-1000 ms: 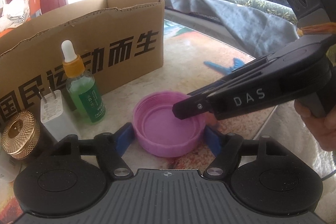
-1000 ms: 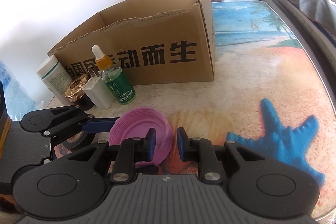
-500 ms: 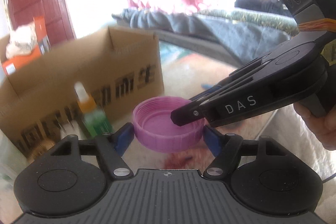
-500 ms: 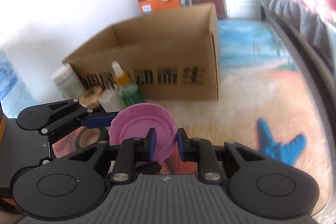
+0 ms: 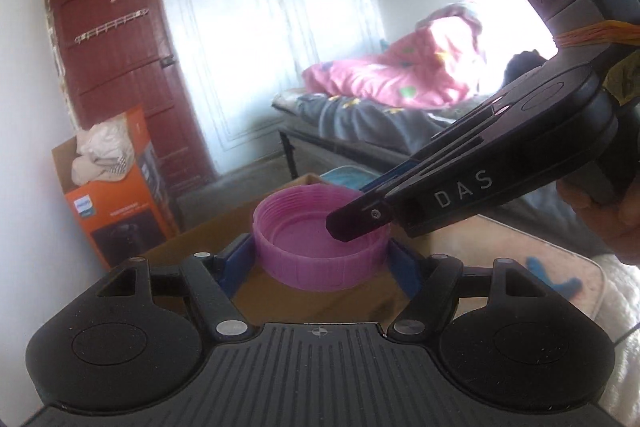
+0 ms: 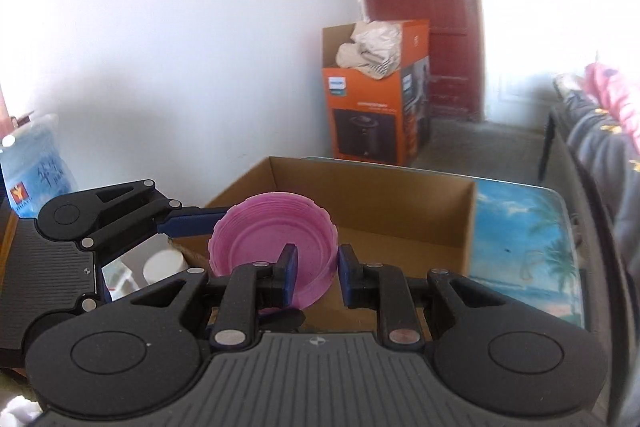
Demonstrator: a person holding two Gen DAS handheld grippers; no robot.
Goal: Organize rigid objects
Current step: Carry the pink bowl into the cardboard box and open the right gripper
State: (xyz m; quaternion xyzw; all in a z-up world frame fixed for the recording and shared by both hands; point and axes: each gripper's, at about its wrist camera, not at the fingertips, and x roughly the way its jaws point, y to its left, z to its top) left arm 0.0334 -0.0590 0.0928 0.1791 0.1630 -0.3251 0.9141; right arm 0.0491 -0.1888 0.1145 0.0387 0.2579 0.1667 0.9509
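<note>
Between the left gripper's (image 5: 322, 259) blue fingers (image 5: 236, 259) sits the pink lid (image 5: 320, 247), open side up; both pads press its ribbed sides, so the fingers are spread wide and clamped across it. Lid is off the table, above the near edge of the cardboard box (image 6: 380, 203). Right of that, the right gripper (image 6: 316, 273) comes in at an angle and pinches the lid's rim: one finger (image 6: 289, 267) inside the wall, the other outside, nearly pressed together with only the wall between them. So both grippers hold the same lid. Beyond the fingertips the box stands open-topped. Left of the left fingers, far back, an orange carton (image 5: 116, 203) stands against a red door (image 5: 120, 67). Right of the right fingers, table (image 6: 528, 239) with a beach print. A hand (image 5: 600, 211) grips the right handle at the right edge of the left view.
</note>
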